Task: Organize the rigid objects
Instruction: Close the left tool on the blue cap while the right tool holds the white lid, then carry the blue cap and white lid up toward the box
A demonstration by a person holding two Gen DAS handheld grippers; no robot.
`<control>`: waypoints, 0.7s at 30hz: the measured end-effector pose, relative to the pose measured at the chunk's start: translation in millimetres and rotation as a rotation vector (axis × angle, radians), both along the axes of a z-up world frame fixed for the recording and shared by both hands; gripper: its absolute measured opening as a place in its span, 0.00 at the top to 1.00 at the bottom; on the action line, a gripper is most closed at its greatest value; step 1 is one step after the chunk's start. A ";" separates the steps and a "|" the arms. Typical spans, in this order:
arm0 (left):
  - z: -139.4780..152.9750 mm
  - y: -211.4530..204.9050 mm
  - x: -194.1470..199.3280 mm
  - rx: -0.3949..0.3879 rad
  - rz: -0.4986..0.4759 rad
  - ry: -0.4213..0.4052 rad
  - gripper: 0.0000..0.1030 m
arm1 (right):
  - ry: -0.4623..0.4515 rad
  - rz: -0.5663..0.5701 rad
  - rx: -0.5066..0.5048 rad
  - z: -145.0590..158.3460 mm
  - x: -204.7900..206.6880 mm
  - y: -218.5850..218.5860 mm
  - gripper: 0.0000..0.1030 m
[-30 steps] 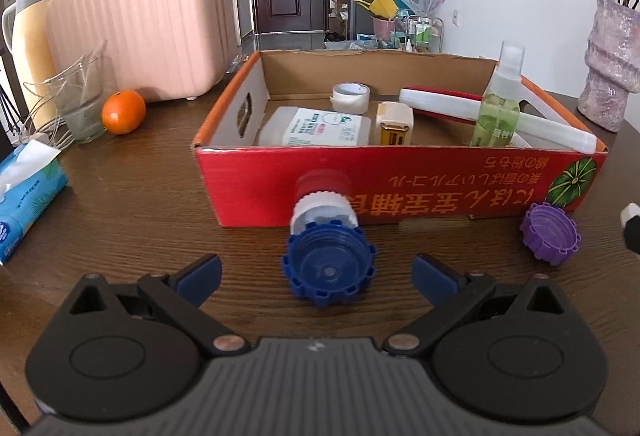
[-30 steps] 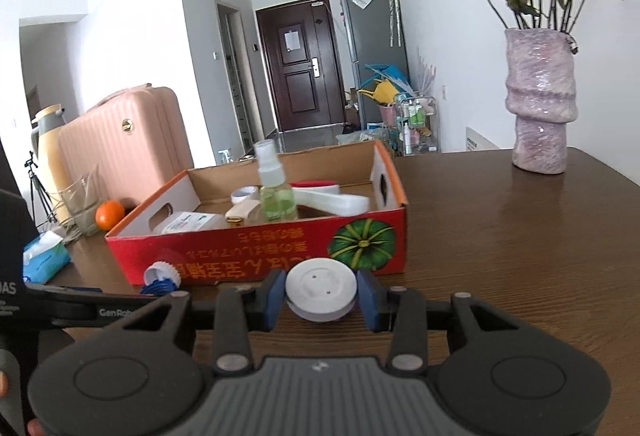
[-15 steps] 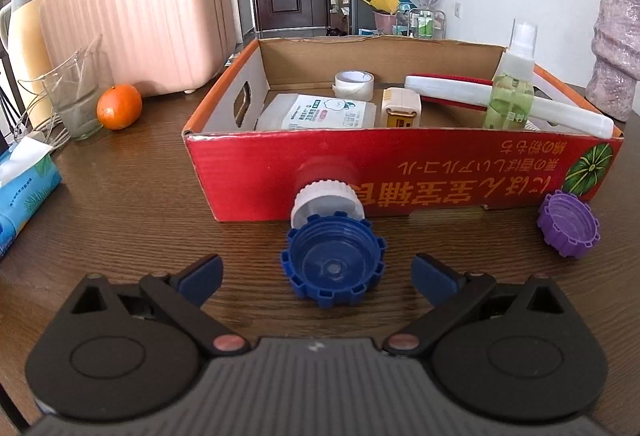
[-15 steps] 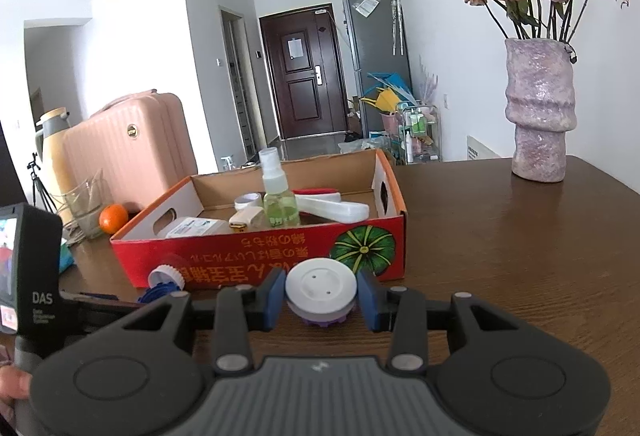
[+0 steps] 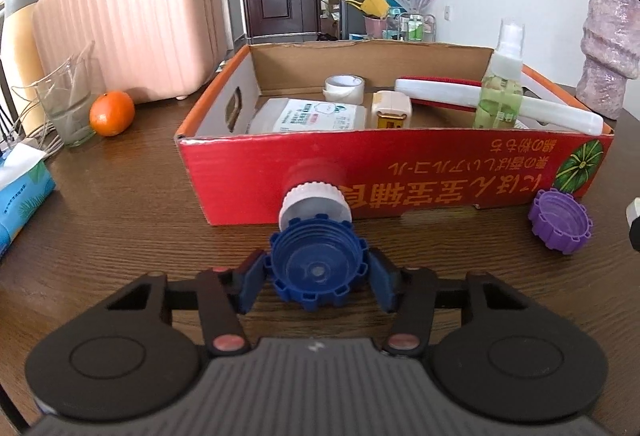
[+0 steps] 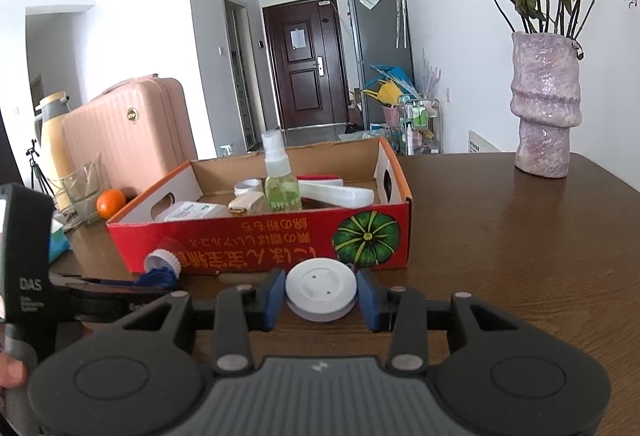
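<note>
While both grippers sit low in front of the box, the scene reads as follows.

Blue cap: the blue cap (image 5: 318,268) lies open side up on the tabletop (image 5: 120,204), directly between the fingers of the left gripper (image 5: 317,278).

Left gripper: its jaws have just been closing and the pads now meet the cap's ribbed rim on both sides, so it pinches the blue cap.

White disc: the white disc (image 6: 321,288) is pinched between the blue pads of the right gripper (image 6: 321,295), held a little above the tabletop (image 6: 500,256).

Beyond the left gripper: a white-and-red cap (image 5: 314,196) lies on its side, touching the blue cap's far edge and leaning on the red box (image 5: 400,176).

Off to the left gripper's right: a purple cap (image 5: 560,220) rests by the box's corner.

Inside the box: spray bottle (image 5: 500,84), tape roll (image 5: 344,86), a labelled pack (image 5: 316,116) and a white bar (image 5: 500,104), all ahead of both grippers.

Risk, slip: I judge the notched rim gives the pads only small contact patches; a lift could let the blue cap twist out.

Risk, knock: raising the blue cap may drag the white-and-red cap, which could roll away.

Risk, box wall: carrying either piece forward too low would catch the near wall and push the box.

Risk, bottle: a careless drop of the white disc could topple the upright spray bottle.
</note>
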State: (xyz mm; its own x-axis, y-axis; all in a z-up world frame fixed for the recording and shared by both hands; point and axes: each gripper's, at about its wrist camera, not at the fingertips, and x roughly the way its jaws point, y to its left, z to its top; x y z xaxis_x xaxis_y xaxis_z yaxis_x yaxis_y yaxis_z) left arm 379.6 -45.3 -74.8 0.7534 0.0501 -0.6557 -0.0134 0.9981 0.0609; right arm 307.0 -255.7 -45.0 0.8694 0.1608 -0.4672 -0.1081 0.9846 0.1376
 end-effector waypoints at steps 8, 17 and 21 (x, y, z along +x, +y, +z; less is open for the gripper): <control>2.8 12.7 -16.6 -0.001 0.034 -0.016 0.47 | 0.014 -0.001 -0.018 -6.9 2.3 2.2 0.63; 26.0 17.6 -62.4 -0.054 -0.008 -0.081 0.46 | -0.022 0.033 -0.026 0.3 -23.6 13.7 0.63; 43.5 16.7 -81.4 -0.070 -0.016 -0.129 0.47 | -0.046 0.051 -0.023 6.8 -37.0 19.3 0.63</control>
